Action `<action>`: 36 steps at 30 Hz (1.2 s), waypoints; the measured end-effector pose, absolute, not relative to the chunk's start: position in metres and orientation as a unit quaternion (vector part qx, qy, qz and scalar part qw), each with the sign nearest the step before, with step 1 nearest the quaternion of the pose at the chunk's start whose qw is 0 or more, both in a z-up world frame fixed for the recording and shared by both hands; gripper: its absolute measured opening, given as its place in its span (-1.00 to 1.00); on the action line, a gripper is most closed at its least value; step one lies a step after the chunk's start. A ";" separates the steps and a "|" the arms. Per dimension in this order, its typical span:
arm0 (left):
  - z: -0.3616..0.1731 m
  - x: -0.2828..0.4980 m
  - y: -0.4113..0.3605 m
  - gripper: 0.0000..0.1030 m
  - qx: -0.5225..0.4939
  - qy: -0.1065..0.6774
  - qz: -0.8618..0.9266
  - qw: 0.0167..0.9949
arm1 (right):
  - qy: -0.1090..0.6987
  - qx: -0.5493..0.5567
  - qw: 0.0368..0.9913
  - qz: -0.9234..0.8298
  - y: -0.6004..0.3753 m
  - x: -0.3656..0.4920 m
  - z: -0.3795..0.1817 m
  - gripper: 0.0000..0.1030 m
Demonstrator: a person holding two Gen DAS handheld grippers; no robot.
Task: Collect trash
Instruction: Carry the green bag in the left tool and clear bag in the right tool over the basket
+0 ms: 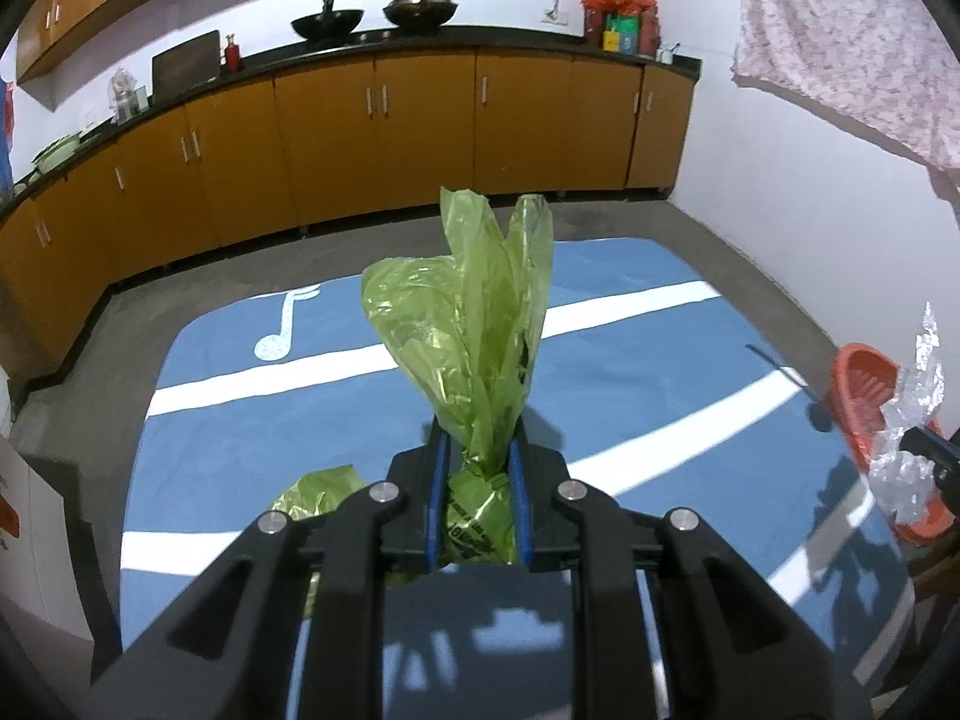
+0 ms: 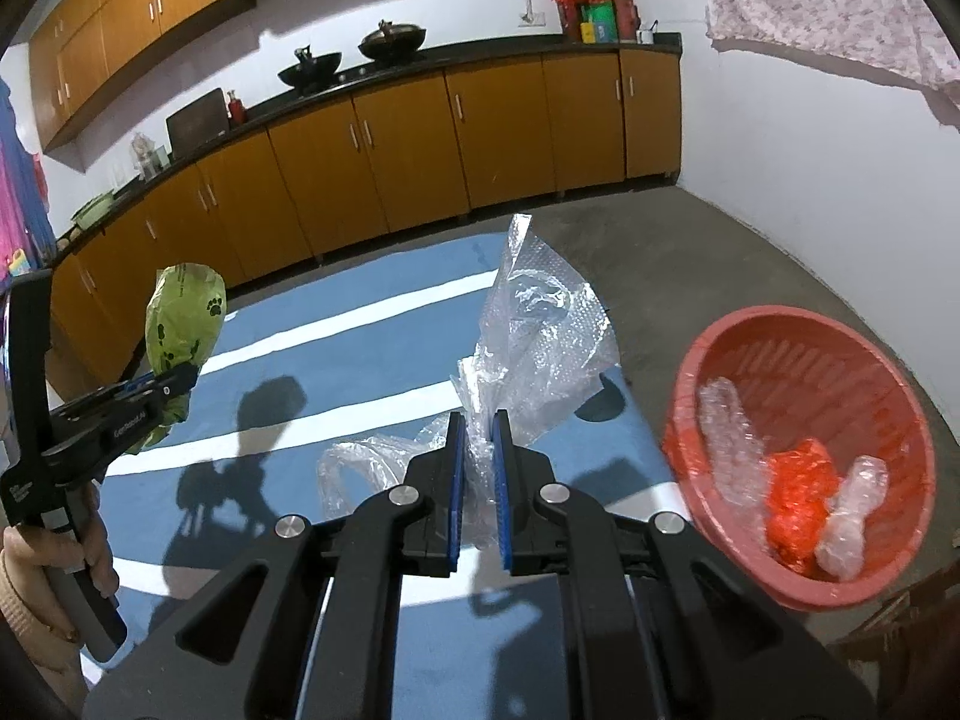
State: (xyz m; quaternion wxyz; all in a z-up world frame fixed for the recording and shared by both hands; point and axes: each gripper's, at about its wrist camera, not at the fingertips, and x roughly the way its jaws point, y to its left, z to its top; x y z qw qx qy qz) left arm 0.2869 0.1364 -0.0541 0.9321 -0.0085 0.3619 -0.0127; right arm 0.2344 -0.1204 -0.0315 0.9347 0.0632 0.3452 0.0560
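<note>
Your left gripper (image 1: 478, 450) is clamped on the neck of a green bag (image 1: 474, 324); your right gripper (image 2: 478, 426) pinches a wad of clear plastic (image 2: 540, 324). Both loads hang above the blue mat (image 1: 630, 360), and the red basket (image 2: 708, 360) sits at the right, already holding scraps. The plastic is slick and loosely bunched, so a quick swing could slide it out short of the rim. Carry the green bag across and its billowing top may brush your right gripper.
</note>
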 end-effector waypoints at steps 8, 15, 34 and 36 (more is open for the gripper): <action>-0.025 0.256 0.100 -0.63 -0.004 0.341 -0.042 0.939 | 0.324 0.071 0.942 0.043 -0.142 0.204 -0.012 -0.82; -0.009 0.238 0.066 -0.63 -0.004 0.332 -0.071 0.940 | 0.309 0.076 0.948 0.025 -0.166 0.182 -0.004 -0.82; -0.002 0.222 -0.029 -0.63 -0.002 0.327 -0.146 0.934 | 0.283 0.059 0.956 -0.060 -0.238 0.155 0.000 -0.82; -0.003 0.221 -0.041 -0.63 -0.001 0.326 -0.154 0.933 | 0.282 0.057 0.955 -0.071 -0.246 0.155 -0.001 -0.82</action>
